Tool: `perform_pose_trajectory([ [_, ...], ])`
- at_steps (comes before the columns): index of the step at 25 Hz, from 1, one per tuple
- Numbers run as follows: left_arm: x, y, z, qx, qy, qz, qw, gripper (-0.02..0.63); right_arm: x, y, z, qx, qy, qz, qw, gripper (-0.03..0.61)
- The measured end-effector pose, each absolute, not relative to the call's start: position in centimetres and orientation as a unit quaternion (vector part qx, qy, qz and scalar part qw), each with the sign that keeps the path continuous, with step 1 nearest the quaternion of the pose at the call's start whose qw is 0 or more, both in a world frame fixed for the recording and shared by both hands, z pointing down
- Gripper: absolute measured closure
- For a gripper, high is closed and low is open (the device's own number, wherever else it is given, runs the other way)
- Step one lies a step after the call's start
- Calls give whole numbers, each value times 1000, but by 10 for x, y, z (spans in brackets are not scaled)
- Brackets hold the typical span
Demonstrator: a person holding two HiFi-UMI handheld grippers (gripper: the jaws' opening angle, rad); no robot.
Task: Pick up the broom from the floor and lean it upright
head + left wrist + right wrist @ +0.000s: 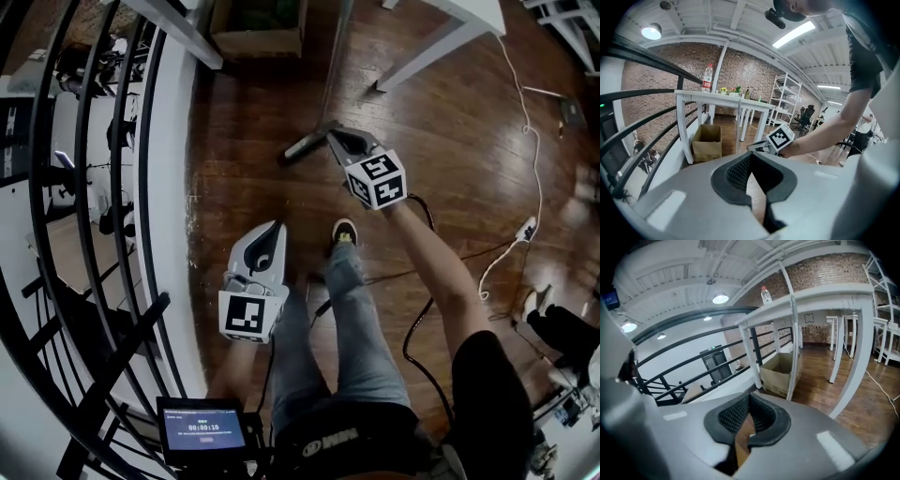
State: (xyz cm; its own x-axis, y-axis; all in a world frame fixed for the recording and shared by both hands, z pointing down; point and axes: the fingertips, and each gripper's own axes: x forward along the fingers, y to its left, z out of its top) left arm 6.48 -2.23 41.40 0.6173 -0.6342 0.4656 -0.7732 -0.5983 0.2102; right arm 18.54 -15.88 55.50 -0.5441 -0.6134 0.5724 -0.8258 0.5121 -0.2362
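The broom (pixel 336 66) stands nearly upright, its thin handle rising toward the white table and its grey head (pixel 305 145) on the wooden floor. My right gripper (pixel 330 134) is right beside the foot of the handle, jaws shut, tips together and nothing between them (pixel 750 397). In the right gripper view the handle (pixel 791 348) stands just right of the tips and leans on the table's edge. My left gripper (pixel 275 226) hangs lower left, away from the broom, near the white wall base. Its tips meet with nothing held (pixel 751 154).
A cardboard box (pixel 258 28) sits under the white table (pixel 436 52). A black railing (pixel 94 187) runs along the left. A white cable (pixel 525 141) and black cords trail over the floor at right. The person's shoe (pixel 344 232) stands between the grippers.
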Motion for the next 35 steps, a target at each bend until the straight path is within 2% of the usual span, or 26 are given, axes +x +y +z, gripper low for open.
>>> perform_pose_trajectory([
  [7,60,0,337,886,-399,159,173,603,123,-68,392,365,-896,200,156,574],
  [11,62,5,270,886,-404,163,159,601,113,-33,293,349,-912,177,123,574],
  [17,40,34,173,889,-422,113,138,601,74,28,175,329,-930,147,74,574],
  [22,67,2,128,892,-430,94,101,601,86,9,132,332,-930,154,23,572],
  [26,61,8,108,885,-451,75,92,601,78,16,110,328,-933,149,-7,574],
  [35,54,-22,113,875,-474,69,69,601,70,-14,111,317,-942,111,-9,575],
])
